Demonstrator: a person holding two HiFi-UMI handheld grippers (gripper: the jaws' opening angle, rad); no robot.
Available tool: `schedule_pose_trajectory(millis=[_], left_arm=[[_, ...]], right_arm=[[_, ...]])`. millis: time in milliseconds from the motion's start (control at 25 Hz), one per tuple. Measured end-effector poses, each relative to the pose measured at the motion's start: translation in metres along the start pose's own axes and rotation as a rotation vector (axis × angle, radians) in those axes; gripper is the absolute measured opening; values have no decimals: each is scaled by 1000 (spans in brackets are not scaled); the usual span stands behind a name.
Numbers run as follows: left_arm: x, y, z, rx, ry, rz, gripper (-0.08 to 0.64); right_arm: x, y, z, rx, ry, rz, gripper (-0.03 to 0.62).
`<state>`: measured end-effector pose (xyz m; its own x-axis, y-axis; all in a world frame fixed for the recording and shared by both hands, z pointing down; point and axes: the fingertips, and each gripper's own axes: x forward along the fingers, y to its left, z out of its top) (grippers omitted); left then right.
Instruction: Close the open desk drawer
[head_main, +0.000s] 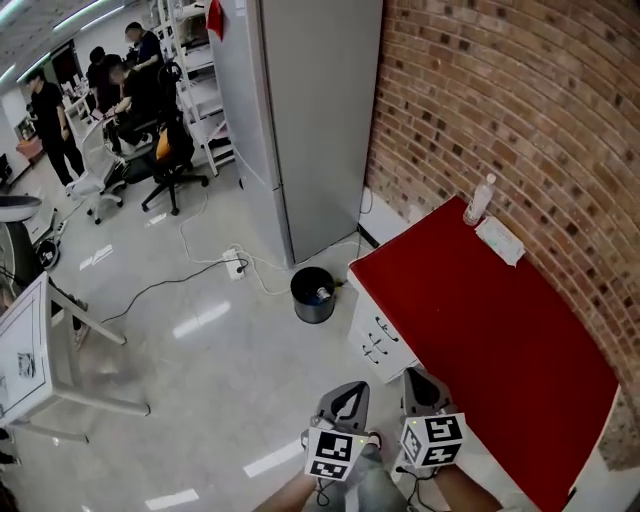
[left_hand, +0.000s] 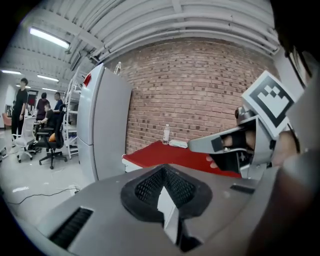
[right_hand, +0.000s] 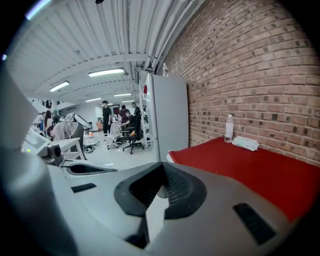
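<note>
Both shut, empty: left tongs (head_main: 344, 398), right tongs (head_main: 424, 388); pushing needs no grip; drawers (head_main: 376, 340) at 12 o'clock look flush

The red tabletop (head_main: 490, 340) is viewed from high overhead, steeply downward, in the head view. In the left gripper view and the right gripper view it is seen almost level, past close-up jaws. The bottle (head_main: 479, 200) and brick wall (head_main: 500, 90) are shared by all three.

The red desk (head_main: 500, 340) is cut off at right, its drawers (head_main: 378, 345) too small to judge.
</note>
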<state>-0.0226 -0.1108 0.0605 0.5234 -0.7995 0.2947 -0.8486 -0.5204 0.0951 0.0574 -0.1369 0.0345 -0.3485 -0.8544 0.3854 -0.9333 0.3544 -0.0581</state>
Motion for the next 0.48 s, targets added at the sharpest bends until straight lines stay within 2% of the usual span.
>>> schedule_pose_trajectory(millis=[240,480], left_arm=[[-28,-24,53,-22,-15,-20,9],[-38,-46,93,35,-62,-45,9]], right_arm=[[-54,-3,28,6,-35,-66,-3],[-74,2,34,79,-70,-83,-3]])
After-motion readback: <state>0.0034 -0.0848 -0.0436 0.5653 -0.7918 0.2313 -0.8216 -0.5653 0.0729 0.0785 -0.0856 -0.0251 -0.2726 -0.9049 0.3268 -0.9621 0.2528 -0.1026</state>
